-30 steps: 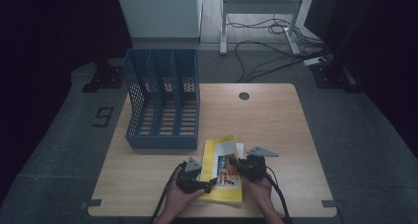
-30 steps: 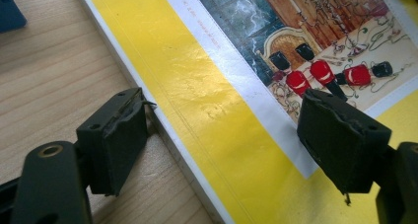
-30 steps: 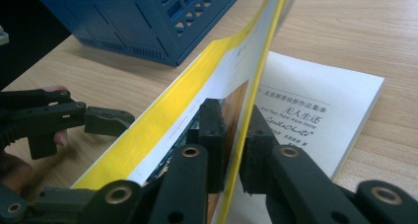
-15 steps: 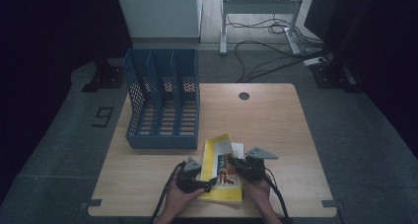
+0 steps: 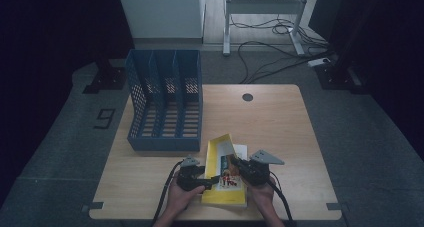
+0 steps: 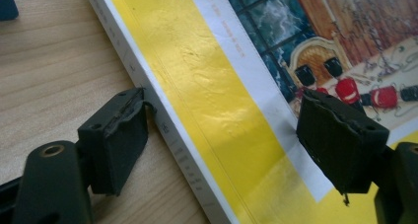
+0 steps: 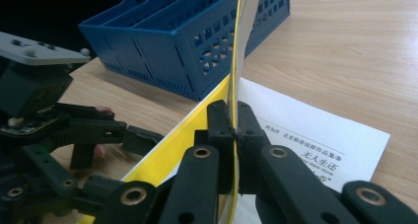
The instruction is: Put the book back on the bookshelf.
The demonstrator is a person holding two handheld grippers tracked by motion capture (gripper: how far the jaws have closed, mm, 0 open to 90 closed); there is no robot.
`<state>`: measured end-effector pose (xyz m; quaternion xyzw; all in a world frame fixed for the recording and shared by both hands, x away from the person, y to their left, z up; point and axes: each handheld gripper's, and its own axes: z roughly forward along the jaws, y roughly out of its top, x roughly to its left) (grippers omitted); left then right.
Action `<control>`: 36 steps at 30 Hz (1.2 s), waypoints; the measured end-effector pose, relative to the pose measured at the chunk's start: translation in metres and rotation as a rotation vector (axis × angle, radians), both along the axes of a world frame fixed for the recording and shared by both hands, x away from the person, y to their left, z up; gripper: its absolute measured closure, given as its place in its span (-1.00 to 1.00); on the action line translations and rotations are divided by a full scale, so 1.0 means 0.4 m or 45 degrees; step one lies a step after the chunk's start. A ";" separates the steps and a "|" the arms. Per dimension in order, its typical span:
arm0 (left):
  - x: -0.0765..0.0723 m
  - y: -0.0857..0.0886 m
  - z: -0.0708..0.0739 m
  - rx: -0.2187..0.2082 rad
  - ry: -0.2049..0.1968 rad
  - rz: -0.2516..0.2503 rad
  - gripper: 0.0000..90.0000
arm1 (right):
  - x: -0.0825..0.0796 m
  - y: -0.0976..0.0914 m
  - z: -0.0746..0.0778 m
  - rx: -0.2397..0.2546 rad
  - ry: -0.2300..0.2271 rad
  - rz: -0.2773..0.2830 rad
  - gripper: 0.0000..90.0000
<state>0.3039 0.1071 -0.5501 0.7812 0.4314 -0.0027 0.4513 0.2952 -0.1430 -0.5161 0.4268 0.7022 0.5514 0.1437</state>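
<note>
The yellow book (image 5: 223,179) lies flat near the table's front edge, cover lifted.

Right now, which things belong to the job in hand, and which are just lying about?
In the job:
yellow book
its front cover, pinched and lifted by the right gripper
left gripper, open astride the book's spine edge

Lying about:
blue file rack
table
floor cables

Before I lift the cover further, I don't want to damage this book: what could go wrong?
1. The right claw pinches only the thin yellow cover, which already bows; pulling on may crease or tear it.
2. The left claw stands open astride the book edge, not clamped, so the book may slide on the table.
</note>
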 end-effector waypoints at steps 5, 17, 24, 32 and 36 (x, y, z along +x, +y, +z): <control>0.007 0.002 0.000 -0.027 0.024 0.004 -0.58 | -0.006 0.002 0.007 0.007 -0.034 0.012 0.95; 0.014 -0.002 -0.002 -0.082 0.065 0.003 -0.61 | -0.010 -0.006 0.017 0.048 -0.043 0.025 0.95; 0.019 -0.003 -0.006 -0.157 0.120 -0.027 -0.61 | -0.015 -0.010 0.025 0.077 -0.071 0.051 0.96; 0.019 -0.002 -0.006 -0.155 0.120 -0.016 -0.58 | -0.014 -0.011 0.025 0.072 -0.067 0.057 0.95; 0.012 -0.012 -0.003 -0.092 0.072 -0.005 -0.54 | 0.000 -0.024 0.020 0.024 0.012 0.052 0.95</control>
